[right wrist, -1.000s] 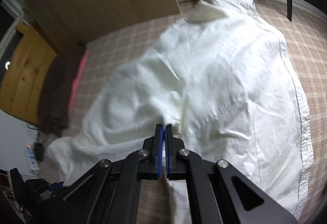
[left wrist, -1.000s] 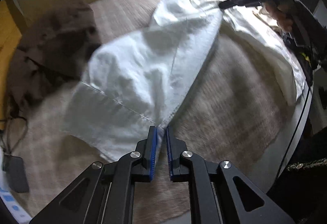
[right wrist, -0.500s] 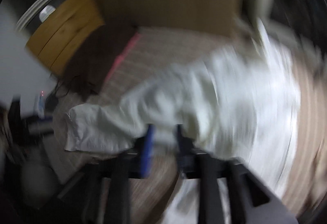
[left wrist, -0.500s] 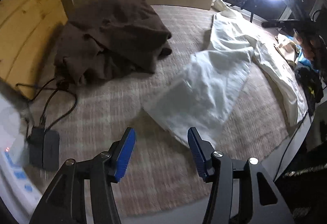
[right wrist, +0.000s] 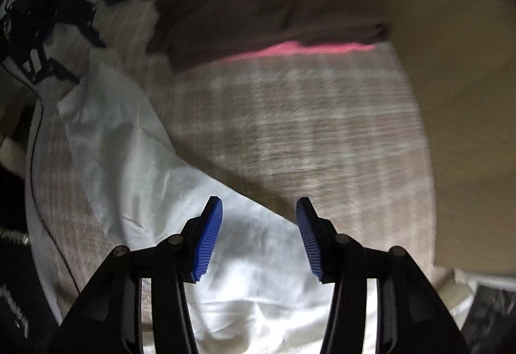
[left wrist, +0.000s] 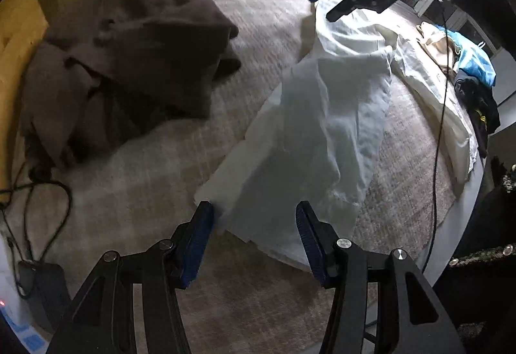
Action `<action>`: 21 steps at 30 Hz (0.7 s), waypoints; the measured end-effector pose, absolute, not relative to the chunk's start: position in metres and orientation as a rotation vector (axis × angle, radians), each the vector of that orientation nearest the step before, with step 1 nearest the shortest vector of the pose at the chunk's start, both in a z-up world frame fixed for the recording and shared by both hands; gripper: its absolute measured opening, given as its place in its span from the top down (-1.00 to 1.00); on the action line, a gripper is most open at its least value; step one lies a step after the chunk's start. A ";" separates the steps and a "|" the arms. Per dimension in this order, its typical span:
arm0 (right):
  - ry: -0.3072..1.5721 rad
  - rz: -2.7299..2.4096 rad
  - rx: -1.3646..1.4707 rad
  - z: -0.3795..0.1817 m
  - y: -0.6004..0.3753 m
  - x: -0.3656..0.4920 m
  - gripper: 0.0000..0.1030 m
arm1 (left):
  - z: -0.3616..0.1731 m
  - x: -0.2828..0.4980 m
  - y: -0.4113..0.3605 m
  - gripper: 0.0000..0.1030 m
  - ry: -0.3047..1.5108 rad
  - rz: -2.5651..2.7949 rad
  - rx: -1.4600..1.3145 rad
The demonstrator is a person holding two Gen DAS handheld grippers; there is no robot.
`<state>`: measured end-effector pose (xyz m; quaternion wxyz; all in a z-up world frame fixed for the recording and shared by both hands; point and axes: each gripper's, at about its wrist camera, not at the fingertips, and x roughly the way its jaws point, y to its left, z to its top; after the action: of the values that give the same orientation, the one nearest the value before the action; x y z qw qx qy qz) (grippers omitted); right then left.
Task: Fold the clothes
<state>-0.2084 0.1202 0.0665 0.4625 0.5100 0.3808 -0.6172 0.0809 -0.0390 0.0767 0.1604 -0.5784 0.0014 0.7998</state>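
Observation:
A white shirt (left wrist: 325,128) lies crumpled in a long strip across the beige checked bedspread (left wrist: 154,166). My left gripper (left wrist: 254,205) hangs open just above the shirt's near end, nothing between its pads. At the far end my right gripper (left wrist: 325,4) is seen from the left wrist view, also open. In the right wrist view the right gripper (right wrist: 258,199) stands open over the shirt (right wrist: 135,179), at its edge with the bedspread (right wrist: 306,128), holding nothing. The left gripper (right wrist: 74,47) shows at the top left there.
A heap of brown clothing (left wrist: 129,50) lies at the left of the bed; its pink trim (right wrist: 303,49) shows in the right wrist view. Wooden panels (right wrist: 458,96) stand behind. A power adapter with cables (left wrist: 42,279) sits lower left. Blue and dark clothes (left wrist: 474,66) lie at the right, and a black cable (left wrist: 438,134) crosses the bed's edge.
Both grippers were shut on the white shirt and have let it go and opened. The left drew back to the shirt's near end. The right rolled round and swung sideways.

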 end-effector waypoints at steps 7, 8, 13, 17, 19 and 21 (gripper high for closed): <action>0.991 -1.331 1.325 0.043 0.132 -0.216 0.49 | 0.068 0.082 -0.040 0.02 -0.021 2.267 -1.697; 1.010 -1.318 1.317 0.043 0.136 -0.214 0.96 | 0.068 0.081 -0.041 0.02 -0.031 2.269 -1.700; 1.047 -1.307 1.250 0.063 0.159 -0.192 0.98 | 0.067 0.081 -0.041 0.02 -0.053 2.280 -1.714; 1.020 -1.342 1.223 0.087 0.188 -0.185 0.98 | 0.068 0.082 -0.043 0.02 -0.061 2.282 -1.724; 1.029 -1.377 1.239 0.090 0.199 -0.192 0.98 | 0.068 0.082 -0.044 0.02 -0.061 2.284 -1.725; 1.040 -1.356 1.254 0.089 0.208 -0.194 0.98 | 0.069 0.082 -0.045 0.02 -0.051 2.283 -1.737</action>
<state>-0.1941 0.2077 0.0885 0.4892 0.5161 0.4279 -0.5579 0.0815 -0.0445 0.0687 0.1360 -0.5998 -0.0175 0.7883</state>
